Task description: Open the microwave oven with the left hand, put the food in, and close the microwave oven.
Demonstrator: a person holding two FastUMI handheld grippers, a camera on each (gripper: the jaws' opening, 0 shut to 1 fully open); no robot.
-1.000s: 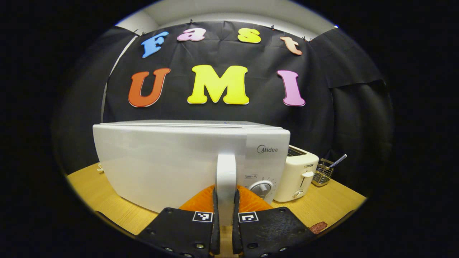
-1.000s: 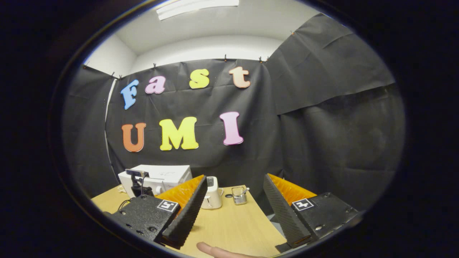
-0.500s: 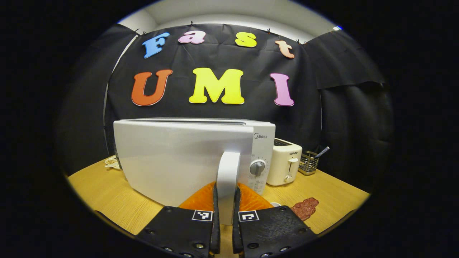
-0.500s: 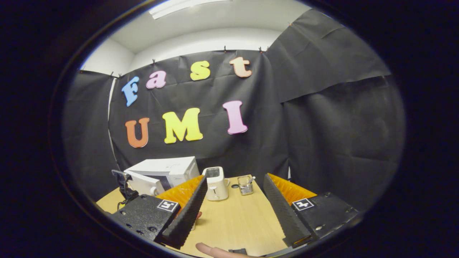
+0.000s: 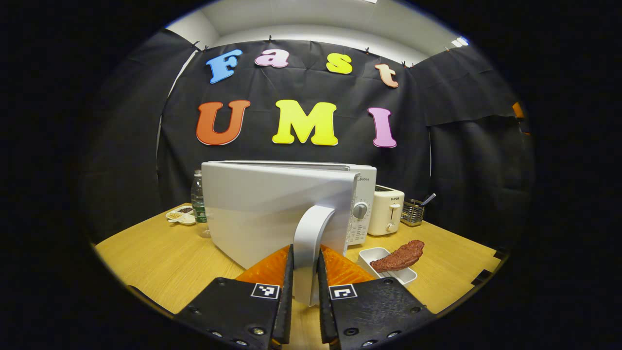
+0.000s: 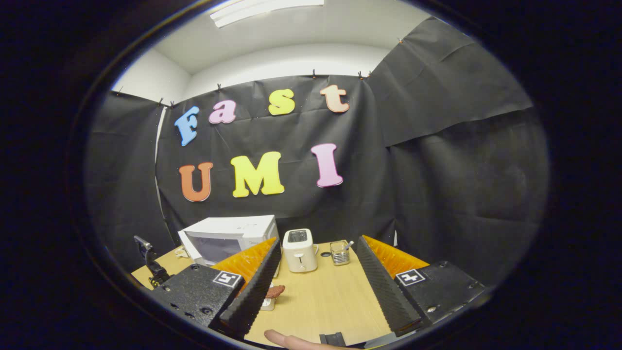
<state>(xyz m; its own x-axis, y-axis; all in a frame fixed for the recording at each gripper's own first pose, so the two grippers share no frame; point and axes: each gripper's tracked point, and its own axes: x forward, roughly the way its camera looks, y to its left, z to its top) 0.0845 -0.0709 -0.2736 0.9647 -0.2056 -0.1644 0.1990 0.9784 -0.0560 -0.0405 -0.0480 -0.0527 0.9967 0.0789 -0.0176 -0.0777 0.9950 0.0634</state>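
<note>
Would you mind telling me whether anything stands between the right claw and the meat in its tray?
Nothing visible does. The right claw hangs open over bare table, and the meat lies in its white tray just beyond the claw's left finger, beside the microwave.

White microwave (image 5: 272, 204), cream toaster (image 5: 385, 212), reddish-brown meat (image 5: 398, 256) in white tray (image 5: 371, 254), light wood-grain table (image 5: 146, 262)

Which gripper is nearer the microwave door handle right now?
Left. The left gripper is clamped on the door handle. The right gripper hangs open well back over the table, with the microwave far ahead.
</note>
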